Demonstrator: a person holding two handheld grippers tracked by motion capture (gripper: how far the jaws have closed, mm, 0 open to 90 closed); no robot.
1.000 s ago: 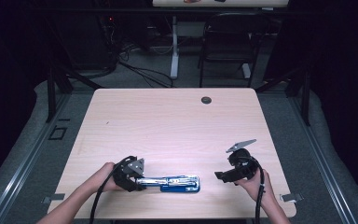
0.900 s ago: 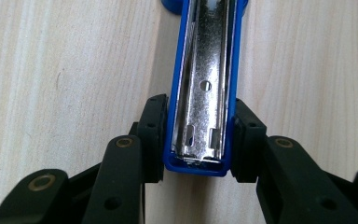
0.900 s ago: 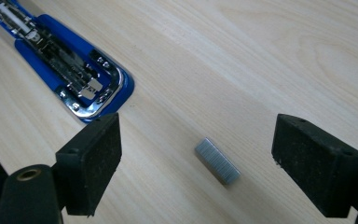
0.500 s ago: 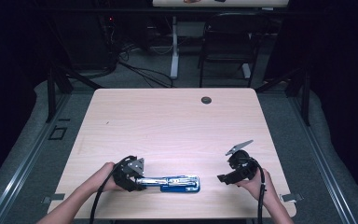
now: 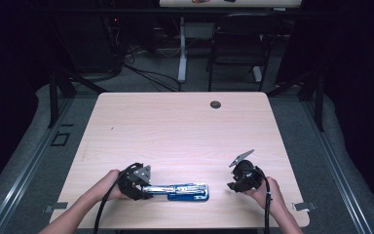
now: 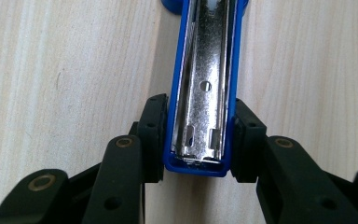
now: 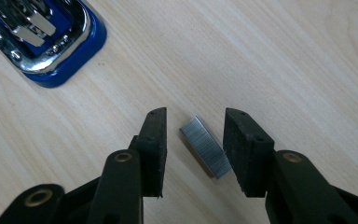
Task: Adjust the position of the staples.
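Note:
A blue stapler (image 5: 180, 190) lies flipped open near the table's front edge, its metal staple channel (image 6: 205, 84) facing up. My left gripper (image 5: 147, 189) is shut on the stapler's rear end, both pads pressed against its blue sides (image 6: 200, 140). A short silver strip of staples (image 7: 204, 146) lies flat on the wood to the right of the stapler's rounded base (image 7: 51, 42). My right gripper (image 5: 233, 186) points down at it. Its jaws (image 7: 196, 126) have just been closing and now straddle the strip, with a gap still showing at the left pad.
The pale wooden table (image 5: 175, 126) has a small dark grommet (image 5: 215, 104) near its far edge. A chair (image 5: 236, 44) and a desk leg stand on the floor behind. The person's hands come in from the front edge.
The right gripper has shifted slightly left and lower over the table. The left gripper and the stapler have stayed put.

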